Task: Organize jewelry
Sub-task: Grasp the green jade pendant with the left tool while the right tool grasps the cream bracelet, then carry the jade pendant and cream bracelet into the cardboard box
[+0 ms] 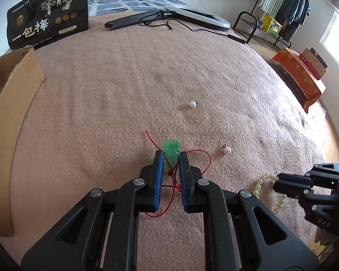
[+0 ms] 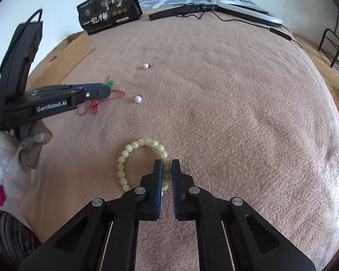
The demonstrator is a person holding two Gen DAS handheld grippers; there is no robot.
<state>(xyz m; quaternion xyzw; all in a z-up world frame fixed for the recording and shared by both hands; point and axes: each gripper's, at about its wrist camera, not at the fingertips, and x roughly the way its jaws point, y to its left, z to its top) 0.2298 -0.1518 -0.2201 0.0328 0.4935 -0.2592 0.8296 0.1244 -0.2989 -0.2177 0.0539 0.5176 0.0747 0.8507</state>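
My left gripper [image 1: 171,154] is shut on a green pendant [image 1: 171,150] with a red cord [image 1: 203,160] on the pink blanket; it also shows in the right wrist view [image 2: 108,85]. My right gripper [image 2: 166,162] is shut on a pale green bead bracelet [image 2: 133,145] that lies on the blanket; in the left wrist view the gripper [image 1: 276,181] meets the bracelet [image 1: 260,180] at lower right. Two pearl earrings lie loose: one near the pendant [image 1: 227,150] [image 2: 138,99], one farther off [image 1: 193,104] [image 2: 146,66].
An open cardboard box [image 1: 13,103] [image 2: 76,47] sits at the left edge of the bed. A black snack bag [image 1: 49,13] [image 2: 108,11] stands at the back left. A ring light with cable [image 1: 192,15] [image 2: 248,13] lies at the back.
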